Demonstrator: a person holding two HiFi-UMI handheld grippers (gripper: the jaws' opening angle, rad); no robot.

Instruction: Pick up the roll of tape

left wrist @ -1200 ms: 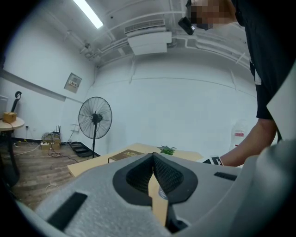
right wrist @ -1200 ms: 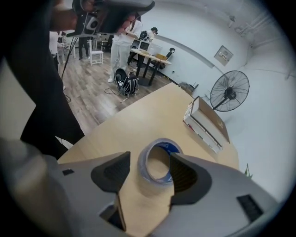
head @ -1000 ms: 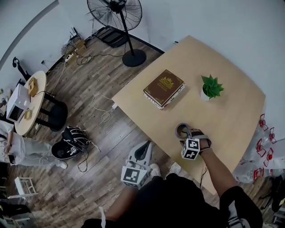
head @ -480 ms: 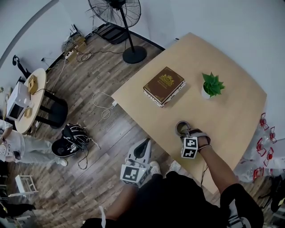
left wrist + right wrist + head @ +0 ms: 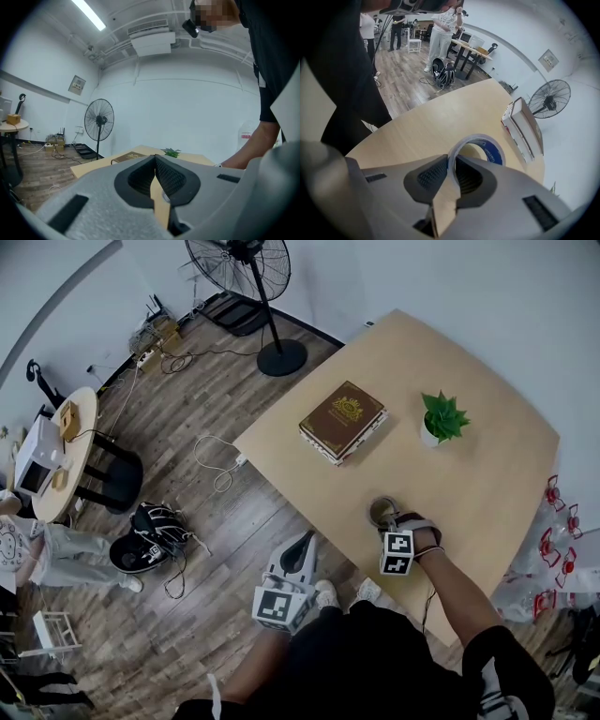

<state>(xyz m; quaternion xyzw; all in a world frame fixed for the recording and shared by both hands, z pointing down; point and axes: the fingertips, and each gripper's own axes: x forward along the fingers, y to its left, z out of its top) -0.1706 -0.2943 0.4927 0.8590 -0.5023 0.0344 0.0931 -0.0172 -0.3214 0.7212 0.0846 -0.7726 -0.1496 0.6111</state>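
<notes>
The roll of tape (image 5: 380,510), a clear ring with a blue inner band (image 5: 490,151), lies near the front edge of the light wooden table (image 5: 487,474). My right gripper (image 5: 387,520) points steeply down at it. Its jaws are closing, and the pads (image 5: 432,174) pinch the ring's near wall between them (image 5: 452,169). My left gripper (image 5: 306,542) hangs off the table's front edge over the floor. It is shut (image 5: 155,160) and holds nothing.
A brown book (image 5: 343,422) and a small potted plant (image 5: 442,418) sit further back on the table. On the wooden floor stand a fan (image 5: 246,268), a black bag (image 5: 150,538) and a round side table (image 5: 56,451). People stand at the far left.
The right gripper's marker cube has turned a little above the tape. The tape and the left gripper have kept their places.
</notes>
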